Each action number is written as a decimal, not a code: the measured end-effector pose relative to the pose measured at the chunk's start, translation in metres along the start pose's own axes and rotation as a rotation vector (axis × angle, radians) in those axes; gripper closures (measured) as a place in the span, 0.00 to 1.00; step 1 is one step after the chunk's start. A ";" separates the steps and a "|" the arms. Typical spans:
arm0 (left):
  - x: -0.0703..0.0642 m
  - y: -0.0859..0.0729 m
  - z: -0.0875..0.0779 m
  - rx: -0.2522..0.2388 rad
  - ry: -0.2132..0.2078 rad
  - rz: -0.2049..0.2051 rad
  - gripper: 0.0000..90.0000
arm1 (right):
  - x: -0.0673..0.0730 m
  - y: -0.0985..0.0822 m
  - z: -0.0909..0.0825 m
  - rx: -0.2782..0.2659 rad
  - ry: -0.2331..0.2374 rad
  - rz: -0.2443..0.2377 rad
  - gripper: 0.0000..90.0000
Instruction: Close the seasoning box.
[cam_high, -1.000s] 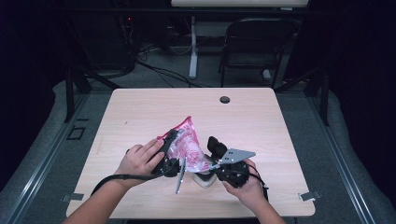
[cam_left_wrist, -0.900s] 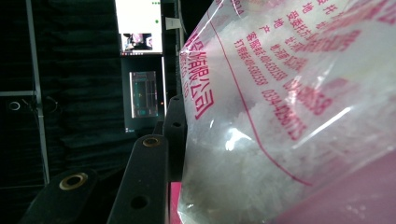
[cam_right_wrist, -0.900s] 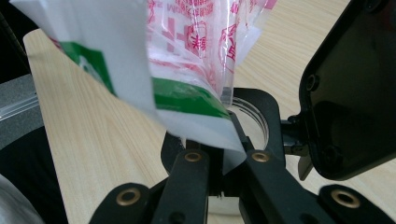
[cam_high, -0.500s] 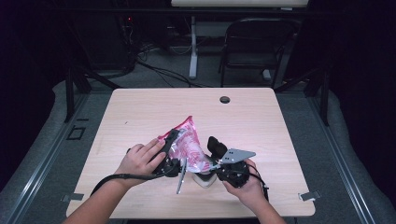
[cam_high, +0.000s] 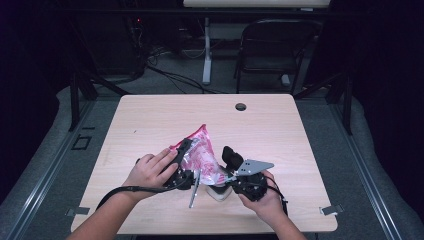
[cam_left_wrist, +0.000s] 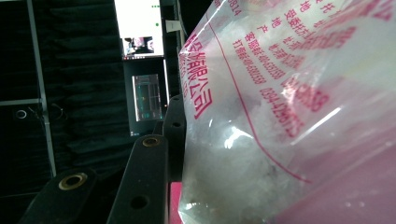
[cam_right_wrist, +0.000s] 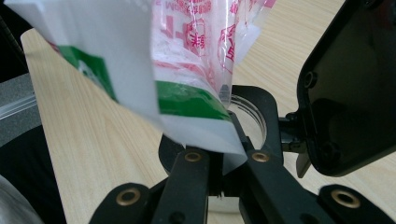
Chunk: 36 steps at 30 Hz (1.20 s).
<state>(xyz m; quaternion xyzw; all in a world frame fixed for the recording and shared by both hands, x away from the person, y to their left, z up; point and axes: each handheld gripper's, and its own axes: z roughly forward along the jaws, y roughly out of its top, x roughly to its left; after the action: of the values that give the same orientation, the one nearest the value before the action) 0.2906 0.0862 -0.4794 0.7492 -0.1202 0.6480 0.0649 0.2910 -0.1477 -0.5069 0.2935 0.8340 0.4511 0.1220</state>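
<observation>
A clear plastic bag printed with pink-red lettering (cam_high: 200, 157) sits near the front middle of the light wooden surface (cam_high: 280, 130), held up between 2 hand-held tools. The left claw (cam_high: 186, 161) comes in from the left, with the person's left hand (cam_high: 150, 172) wrapped over its body. In the left gripper view the bag (cam_left_wrist: 289, 112) presses against the inner face of 1 black jaw, with white contents showing through the film; the other jaw is hidden behind the plastic, so I cannot tell whether this claw is clamped on it.

The right claw (cam_high: 225, 175) lies just beside the bag on its right, carried by the right hand (cam_high: 262, 197) under a grey three-cornered plate (cam_high: 252, 166). In the right gripper view its jaws are drawn together on a white packet with a green band (cam_right_wrist: 187, 112) that hangs beside the bag's lower edge. A small dark round hole (cam_high: 241, 106) sits near the surface's far edge, well apart from everything.
</observation>
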 end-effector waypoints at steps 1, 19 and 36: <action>0.000 0.000 0.000 0.000 0.001 0.001 0.76 | 0.000 0.000 0.000 0.004 0.000 -0.004 1.00; 0.001 0.002 -0.001 -0.008 0.020 0.013 0.76 | 0.000 -0.001 0.002 0.011 -0.005 -0.002 1.00; 0.001 0.004 -0.001 -0.005 0.006 0.000 0.77 | -0.001 -0.002 0.004 0.015 -0.009 0.004 1.00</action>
<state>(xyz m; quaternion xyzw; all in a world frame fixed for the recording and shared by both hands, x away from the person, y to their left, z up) 0.2890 0.0820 -0.4781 0.7471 -0.1219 0.6500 0.0672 0.2929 -0.1466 -0.5114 0.2980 0.8362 0.4438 0.1226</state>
